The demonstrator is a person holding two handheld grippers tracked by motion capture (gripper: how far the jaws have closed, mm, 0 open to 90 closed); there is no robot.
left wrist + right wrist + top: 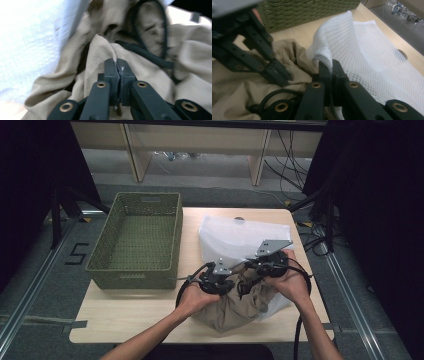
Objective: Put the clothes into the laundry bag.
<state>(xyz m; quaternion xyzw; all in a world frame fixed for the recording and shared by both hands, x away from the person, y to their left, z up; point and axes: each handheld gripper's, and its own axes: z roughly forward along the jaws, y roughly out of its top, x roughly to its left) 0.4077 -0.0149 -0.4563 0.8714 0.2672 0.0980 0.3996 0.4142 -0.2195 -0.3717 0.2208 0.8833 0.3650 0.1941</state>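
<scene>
A crumpled khaki garment [235,310] lies at the table's near right, part of it at the mouth of a white mesh bag [240,237]. My left gripper [227,285] is shut on a raised fold of the khaki cloth [100,50]; its jaws [117,62] meet with the fabric pinched between them. A black cord [147,53] runs across the cloth. My right gripper [257,267] is shut on the rolled edge of the mesh bag [367,50] and holds it up, jaws [328,65] tight together. The left gripper [279,77] sits close beside it over the garment [287,50].
A green woven basket [132,270] stands at the table's left with nothing in it, its wall [299,10] close behind the grippers. Bare wood [130,315] lies in front of the basket. Cables trail on the floor at the right of the table.
</scene>
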